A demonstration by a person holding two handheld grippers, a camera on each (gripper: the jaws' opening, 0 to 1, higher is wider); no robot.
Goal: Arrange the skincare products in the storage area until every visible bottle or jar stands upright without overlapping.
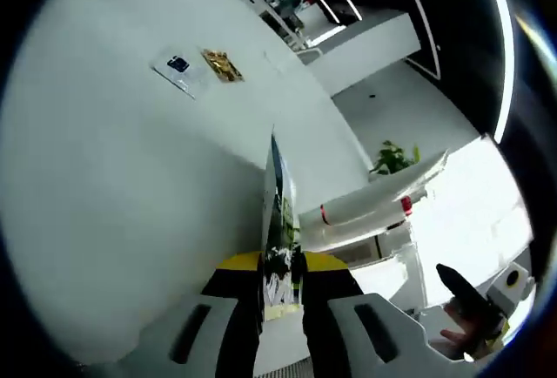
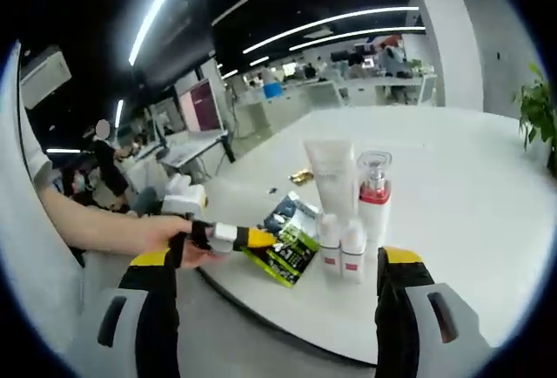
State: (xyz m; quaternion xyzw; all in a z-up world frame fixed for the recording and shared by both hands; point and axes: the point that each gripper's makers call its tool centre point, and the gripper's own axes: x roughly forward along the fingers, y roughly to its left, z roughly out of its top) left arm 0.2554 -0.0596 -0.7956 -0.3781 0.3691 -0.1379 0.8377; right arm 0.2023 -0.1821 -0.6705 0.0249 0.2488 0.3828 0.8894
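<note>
Skincare sachet, seen edge-on in the left gripper view, is pinched between the left gripper jaws above the white table. In the right gripper view, the right gripper gapes wide before a tube, pump bottle and two small bottles standing upright.

Our left tool has black jaws with yellow tips on pale grey, slotted mounts. Our right tool looks identical. Our forearm is bare.

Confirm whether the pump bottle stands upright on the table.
Yes: the pump bottle stands upright on the white table, beside the white tube.
</note>
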